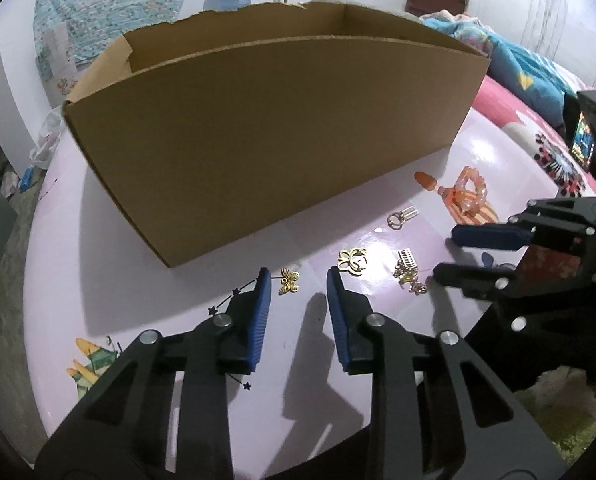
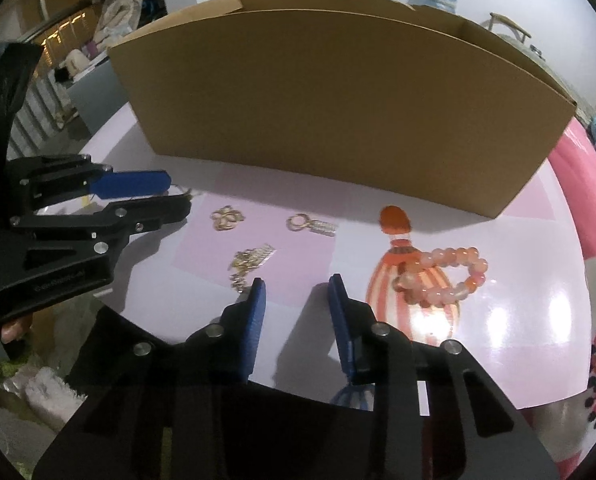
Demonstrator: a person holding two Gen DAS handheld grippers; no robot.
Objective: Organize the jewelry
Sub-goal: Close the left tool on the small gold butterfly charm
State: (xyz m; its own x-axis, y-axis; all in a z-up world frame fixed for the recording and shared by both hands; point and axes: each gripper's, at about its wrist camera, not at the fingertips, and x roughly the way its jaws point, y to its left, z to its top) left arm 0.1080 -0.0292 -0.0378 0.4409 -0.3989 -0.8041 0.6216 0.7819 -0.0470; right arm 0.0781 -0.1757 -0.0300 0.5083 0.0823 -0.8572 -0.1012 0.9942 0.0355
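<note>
— Jewelry pieces lie loose on the glossy lilac worktop [image 1: 201, 292], all in front of the big open brown cardboard box [image 1: 273, 136]. See the small gold butterfly charm [image 1: 289, 281]?

— Yes, just beyond the left gripper [image 1: 298, 276], a little nearer its left blue-padded finger. Those fingers [image 1: 259, 312] stand apart with nothing between them.

— Next to it is a gold openwork flower-shaped pendant [image 1: 352, 261], then a tangle of gold chain with a small rectangular comb-like charm [image 1: 409, 272].

— And a silver ring with little bar charms [image 2: 310, 224] nearer the box. From the right gripper's camera, the chain tangle [image 2: 249, 262] sits just ahead of its left finger.

— What about the right gripper [image 2: 297, 284] itself?

— Its fingers are spread too, holding nothing, hovering over bare worktop between the chain and the peach-and-orange beaded bracelet [image 2: 446, 276].

— That bracelet rests on a printed orange-striped balloon picture [image 2: 414, 304] on the worktop's surface.

— Right. In the left camera, the right gripper [image 1: 444, 254] comes in from the side, its tips near the chain tangle. I can't tell whether anything lies inside the box; its front wall hides the inside.
</note>
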